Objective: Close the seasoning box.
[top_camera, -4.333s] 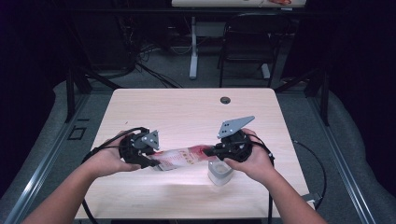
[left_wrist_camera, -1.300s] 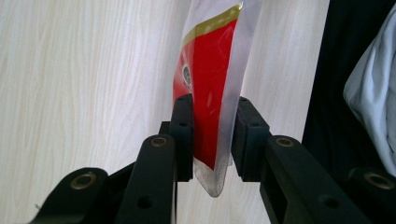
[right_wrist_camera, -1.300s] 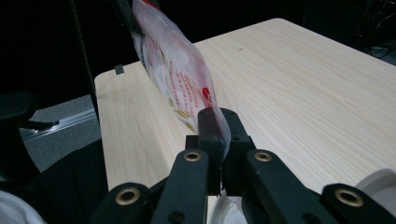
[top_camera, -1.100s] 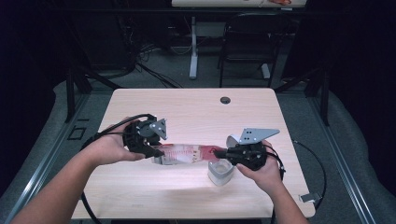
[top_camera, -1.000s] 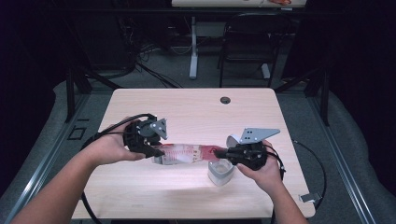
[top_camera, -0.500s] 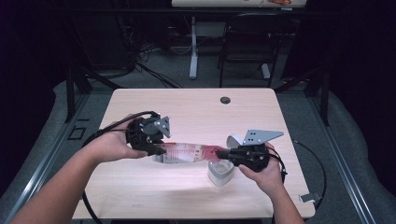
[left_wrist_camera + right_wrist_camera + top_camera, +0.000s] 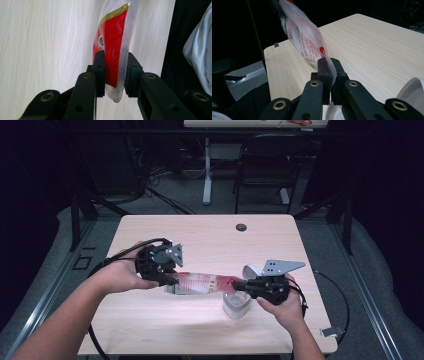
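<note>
The pouch [image 7: 200, 283] is stretched flat above the desk [image 7: 210, 240], between the two hands. The left hand-held gripper [image 7: 167, 279] is clamped on one end of it, and the right hand-held gripper [image 7: 239, 285] is clamped on the other end, just above a white cup [image 7: 236, 306]. I think the step in hand is tearing or opening the pouch, probably to pour it into the cup. The next move needs a firm hold on both ends and the right end kept over the cup, so that nothing spills on the desk.
</note>
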`<state>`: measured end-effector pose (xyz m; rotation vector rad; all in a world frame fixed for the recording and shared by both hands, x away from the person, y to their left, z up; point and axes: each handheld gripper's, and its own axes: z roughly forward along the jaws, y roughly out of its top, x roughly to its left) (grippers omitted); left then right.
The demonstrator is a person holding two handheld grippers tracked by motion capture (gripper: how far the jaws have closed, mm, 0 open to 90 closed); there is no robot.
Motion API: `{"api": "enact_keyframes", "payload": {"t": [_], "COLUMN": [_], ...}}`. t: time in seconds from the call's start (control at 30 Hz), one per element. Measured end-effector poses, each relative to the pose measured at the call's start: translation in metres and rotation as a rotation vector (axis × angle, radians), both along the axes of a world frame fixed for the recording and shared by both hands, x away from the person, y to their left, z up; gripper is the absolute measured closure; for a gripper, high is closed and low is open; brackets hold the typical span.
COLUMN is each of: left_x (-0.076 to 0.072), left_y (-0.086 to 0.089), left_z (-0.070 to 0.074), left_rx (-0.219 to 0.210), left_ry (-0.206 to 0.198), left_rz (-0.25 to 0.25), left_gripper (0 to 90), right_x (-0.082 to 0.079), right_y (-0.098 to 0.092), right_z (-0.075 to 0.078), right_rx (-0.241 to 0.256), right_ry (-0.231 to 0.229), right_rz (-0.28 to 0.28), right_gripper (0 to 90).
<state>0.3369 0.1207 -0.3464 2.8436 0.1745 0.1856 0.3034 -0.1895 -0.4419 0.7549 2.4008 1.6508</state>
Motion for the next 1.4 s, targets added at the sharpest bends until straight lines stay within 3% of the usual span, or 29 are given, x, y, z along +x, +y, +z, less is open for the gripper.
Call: {"api": "enact_keyframes", "payload": {"t": [1.4], "left_x": [-0.001], "left_y": [-0.013], "left_z": [0.015], "left_rx": [-0.007], "left_ry": [-0.025], "left_rz": [-0.028], "left_gripper": [76.2], "right_x": [-0.001], "right_y": [-0.011], "right_z": [-0.009], "right_rx": [0.030], "right_ry": [0.029], "right_rz": [-0.028], "right_gripper": [88.3]}}
